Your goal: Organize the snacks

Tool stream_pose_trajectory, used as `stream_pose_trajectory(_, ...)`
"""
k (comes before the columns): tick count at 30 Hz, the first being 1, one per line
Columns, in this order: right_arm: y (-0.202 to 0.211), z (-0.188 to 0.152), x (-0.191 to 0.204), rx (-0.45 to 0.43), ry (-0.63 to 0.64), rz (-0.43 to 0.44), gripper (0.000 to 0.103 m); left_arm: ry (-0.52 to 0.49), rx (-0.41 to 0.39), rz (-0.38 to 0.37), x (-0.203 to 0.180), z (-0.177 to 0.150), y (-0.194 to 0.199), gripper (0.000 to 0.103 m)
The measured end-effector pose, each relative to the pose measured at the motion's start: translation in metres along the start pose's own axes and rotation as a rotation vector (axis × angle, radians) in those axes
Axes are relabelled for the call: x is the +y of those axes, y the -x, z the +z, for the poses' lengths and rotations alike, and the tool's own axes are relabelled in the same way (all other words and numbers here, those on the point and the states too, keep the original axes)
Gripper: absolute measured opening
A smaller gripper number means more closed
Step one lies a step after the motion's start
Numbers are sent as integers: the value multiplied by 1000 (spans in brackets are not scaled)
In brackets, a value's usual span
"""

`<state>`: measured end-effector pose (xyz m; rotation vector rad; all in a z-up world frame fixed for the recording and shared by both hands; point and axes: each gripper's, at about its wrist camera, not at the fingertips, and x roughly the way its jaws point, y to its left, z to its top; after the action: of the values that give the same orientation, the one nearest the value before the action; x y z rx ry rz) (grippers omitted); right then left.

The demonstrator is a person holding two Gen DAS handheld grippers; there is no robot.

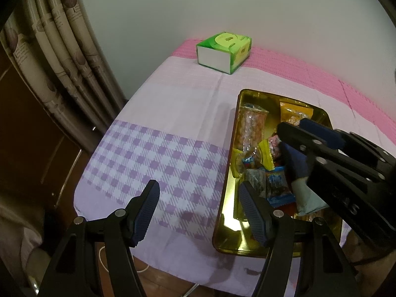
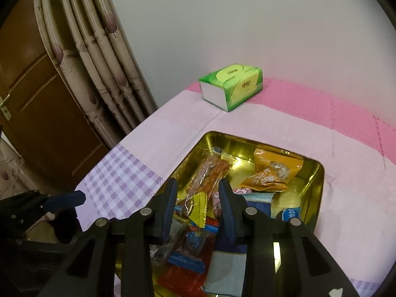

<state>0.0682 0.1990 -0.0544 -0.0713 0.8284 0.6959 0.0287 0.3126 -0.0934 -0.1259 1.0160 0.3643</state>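
Note:
A gold metal tin (image 1: 224,210) (image 2: 314,173) sits on the cloth and holds several wrapped snacks: a clear packet of orange sticks (image 1: 250,128) (image 2: 210,170), an orange packet (image 2: 277,168), a yellow packet (image 2: 199,208), blue-wrapped pieces (image 1: 278,185) (image 2: 193,245) and a dark blue-and-grey packet (image 2: 230,264). My left gripper (image 1: 198,212) is open and empty, over the tin's left edge. My right gripper (image 2: 196,210) is open above the snacks in the tin, with nothing between its fingers; it shows in the left wrist view (image 1: 294,138).
A green tissue box (image 1: 224,50) (image 2: 231,86) stands at the far edge on the pink strip. The table is covered by a lilac checked cloth (image 1: 148,158). Curtains (image 2: 99,61) and a brown door (image 2: 37,104) are to the left.

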Motion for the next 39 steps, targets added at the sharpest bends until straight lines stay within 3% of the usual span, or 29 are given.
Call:
stream_pose_trajectory(6,39,-9,10,-110,41,-78,61,44,-32,-14,7,1,7,67)
stream_pose_trajectory(11,78,-20,22,-218,102,-160,72,85,-91,-24,13,1,21,67)
stream_pose_trajectory(15,103,-30,27,-274,138,-201,81,121,-151,-81,18,1,38,67)
stream_pose_trajectory(25,149,-38,26,-355,127,-240,84,103,-300,-87,10,-5,81,67)
stream_pose_trajectory(29,161,-44,25,-376,125,-252,87,93,-403,-10,9,-8,108,68)
stream_pose_trajectory(30,162,-44,24,-380,122,-252,87,92,-429,10,9,-8,115,75)
stream_pose_trajectory(31,165,-45,24,-386,118,-254,87,92,-451,28,9,-9,122,91)
stream_pose_trajectory(33,172,-46,22,-400,109,-261,88,105,-519,71,11,-11,142,103)
stream_pose_trajectory(36,181,-47,21,-414,103,-264,89,103,-639,125,12,-19,170,103)
stream_pose_trajectory(39,188,-49,20,-425,101,-266,90,93,-664,126,11,-21,184,103)
